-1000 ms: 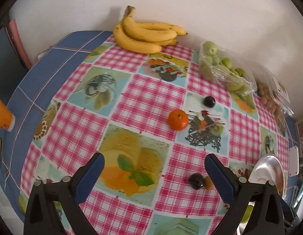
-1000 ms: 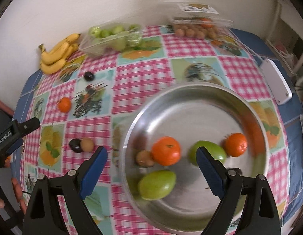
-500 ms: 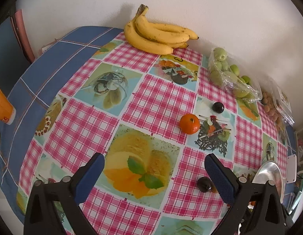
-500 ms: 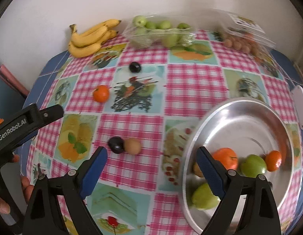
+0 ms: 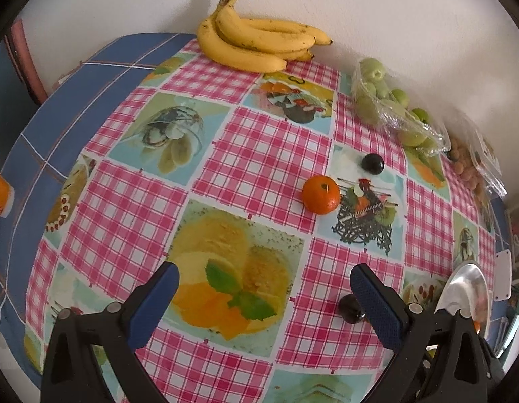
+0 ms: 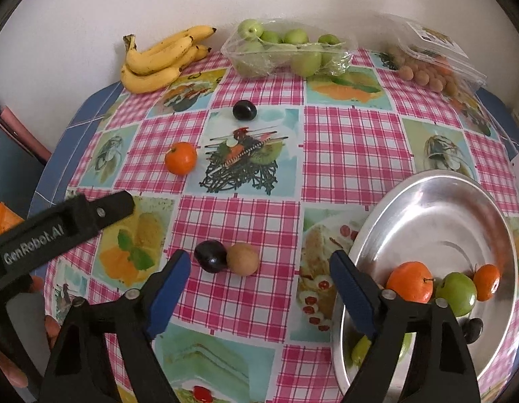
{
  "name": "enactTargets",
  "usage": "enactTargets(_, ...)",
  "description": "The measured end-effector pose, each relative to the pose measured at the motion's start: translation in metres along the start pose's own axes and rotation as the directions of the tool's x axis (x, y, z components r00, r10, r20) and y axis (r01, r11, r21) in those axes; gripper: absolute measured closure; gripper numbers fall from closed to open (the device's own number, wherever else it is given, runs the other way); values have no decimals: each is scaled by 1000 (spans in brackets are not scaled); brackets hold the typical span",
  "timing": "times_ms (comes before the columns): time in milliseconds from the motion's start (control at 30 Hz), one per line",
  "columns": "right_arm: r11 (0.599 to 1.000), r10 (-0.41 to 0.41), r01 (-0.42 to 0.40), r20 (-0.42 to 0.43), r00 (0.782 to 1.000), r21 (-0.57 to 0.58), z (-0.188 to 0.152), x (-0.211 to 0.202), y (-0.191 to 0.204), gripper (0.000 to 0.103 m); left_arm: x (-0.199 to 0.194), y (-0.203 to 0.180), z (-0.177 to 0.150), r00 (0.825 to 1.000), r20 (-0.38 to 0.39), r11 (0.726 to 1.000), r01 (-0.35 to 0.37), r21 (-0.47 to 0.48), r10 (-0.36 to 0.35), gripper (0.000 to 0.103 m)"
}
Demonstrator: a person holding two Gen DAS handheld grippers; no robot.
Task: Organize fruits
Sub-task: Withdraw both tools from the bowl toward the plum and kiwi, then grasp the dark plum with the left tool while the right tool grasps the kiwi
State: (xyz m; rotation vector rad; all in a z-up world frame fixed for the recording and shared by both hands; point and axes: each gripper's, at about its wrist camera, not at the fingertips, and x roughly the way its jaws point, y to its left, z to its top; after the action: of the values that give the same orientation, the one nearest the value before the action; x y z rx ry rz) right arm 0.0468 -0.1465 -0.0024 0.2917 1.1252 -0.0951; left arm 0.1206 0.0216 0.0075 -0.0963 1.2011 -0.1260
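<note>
**Both tongs empty over the fruit table**

Left wrist view: my left gripper [image 5: 264,290] hangs spread wide with nothing in it. One tangerine [image 5: 320,194] sits ahead on the checked tablecloth [image 5: 259,154], one dark plum [image 5: 372,164] just beyond it. A second dark plum [image 5: 350,308] is half hidden behind the right finger. One banana bunch [image 5: 259,42] lies against the wall, well beyond the tangerine. The steel bowl [image 5: 467,288] is cut off at the edge.

Right wrist view: my right gripper [image 6: 259,285] has just been narrowing its jaws, but they're apart and grip nothing. Just ahead of it, a dark plum [image 6: 210,256] touches a brown round fruit [image 6: 242,258]. The bowl [image 6: 437,221], right of that pair, holds two tangerines and a green fruit; more is hidden behind the finger. The left tool [image 6: 62,228] crosses in beside the pair.
</note>
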Motion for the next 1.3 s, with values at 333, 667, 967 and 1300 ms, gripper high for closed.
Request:
enactTargets(333, 999, 17, -16, -34, 999, 34, -1, 13, -6, 41, 12, -9, -5, 997, -45, 998, 68, -2, -68, 4)
enactTargets(667, 996, 77, -75, -55, 996, 47, -3, 23, -3, 64, 28, -21, -12, 978, -122, 985, 168, -31, -170, 34)
enactTargets(967, 996, 78, -74, -77, 994, 53, -3, 30, -1, 72, 33, -28, -15, 970, -138, 980, 197, -36, -200, 44)
enactTargets(1300, 994, 89, -84, -77, 993, 64, -3, 32, -1, 76, 33, -27, -14, 969, -141, 980, 198, -31, -201, 45)
